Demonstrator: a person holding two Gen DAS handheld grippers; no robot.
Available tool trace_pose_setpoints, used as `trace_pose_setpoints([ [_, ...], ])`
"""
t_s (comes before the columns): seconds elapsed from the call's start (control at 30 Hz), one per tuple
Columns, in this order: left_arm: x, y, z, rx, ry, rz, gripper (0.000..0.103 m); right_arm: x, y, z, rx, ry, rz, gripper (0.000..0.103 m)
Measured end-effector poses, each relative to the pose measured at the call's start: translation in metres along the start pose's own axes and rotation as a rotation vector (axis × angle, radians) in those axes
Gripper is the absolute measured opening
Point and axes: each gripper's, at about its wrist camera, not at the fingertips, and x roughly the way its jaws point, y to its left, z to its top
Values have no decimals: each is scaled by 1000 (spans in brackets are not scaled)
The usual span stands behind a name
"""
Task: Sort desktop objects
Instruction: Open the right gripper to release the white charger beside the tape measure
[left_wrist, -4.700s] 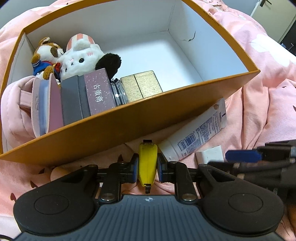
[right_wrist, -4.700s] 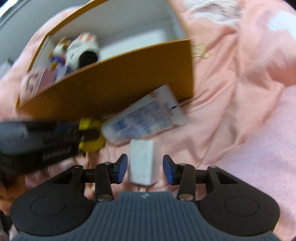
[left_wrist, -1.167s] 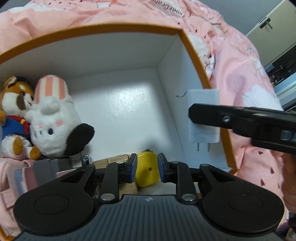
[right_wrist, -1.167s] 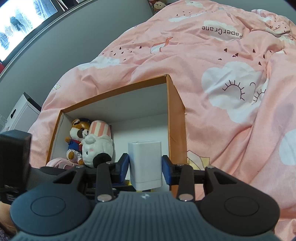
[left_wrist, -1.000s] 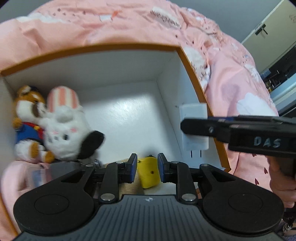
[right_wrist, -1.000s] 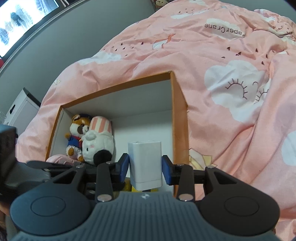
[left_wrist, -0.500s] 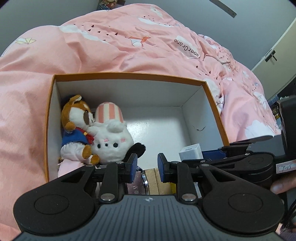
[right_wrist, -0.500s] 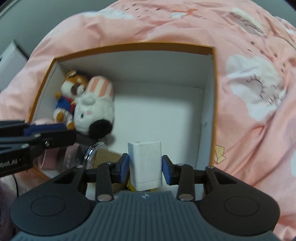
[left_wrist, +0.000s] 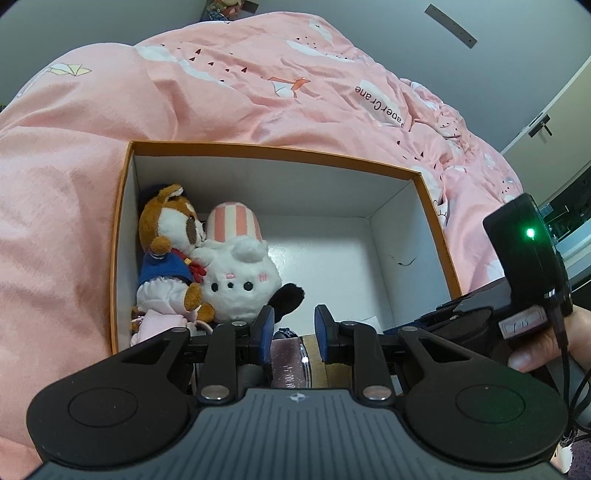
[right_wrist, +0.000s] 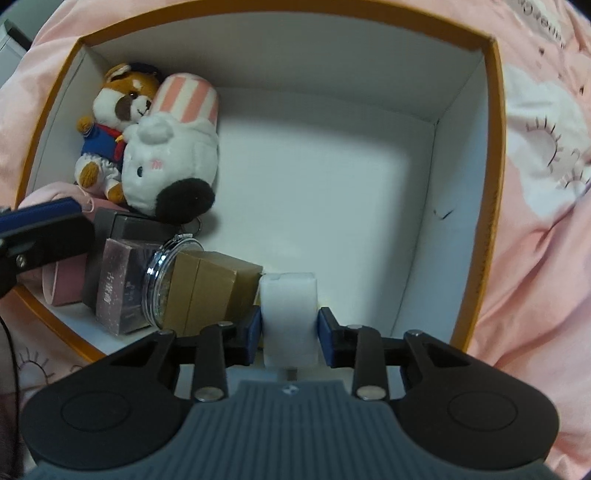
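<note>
While the white charger block (right_wrist: 289, 314) sits between its blue pads, the right claw (right_wrist: 289, 332) points straight down into the orange-rimmed box (right_wrist: 495, 110), pinching the block by its two flat sides so it hangs upright, prongs toward the camera. Its jaws have just been closing a little, and the pads look pressed on the block. The block hangs low over the near edge of the white box floor, just right of the gold cartons (right_wrist: 207, 291), likely because that is the free strip beside the row of packed items. Left of the claw stand the round clear case (right_wrist: 162, 280) and the mauve printed box (right_wrist: 118, 288); beyond them, far left, lie the white plush (right_wrist: 170, 162) and the brown plush (right_wrist: 114, 107). To the claw's right the floor is bare up to the side wall.

The left claw (left_wrist: 293, 334) hovers above the near side of the box, its jaws narrowly spread with nothing between them, apparently held clear of the drop spot.
</note>
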Motion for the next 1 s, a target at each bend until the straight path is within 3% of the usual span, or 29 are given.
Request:
trace_pose_setpoints([
  [0.27, 0, -2, -2, 4, 3, -13, 26, -4, -14, -1, 83, 20, 93, 38],
  [0.5, -2, -8, -6, 15, 7, -14, 26, 8, -42, -8, 284, 53, 218, 33],
  [0.63, -5, -11, -9, 29, 11, -8, 26, 5, -42, -15, 283, 39, 215, 34],
  [0.87, -21, -24, -19, 119, 12, -19, 26, -28, -39, -43, 217, -92, 209, 37],
  [1.0, -34, -36, -25, 225, 24, -68, 26, -64, -31, -72, 120, -256, 212, 37],
])
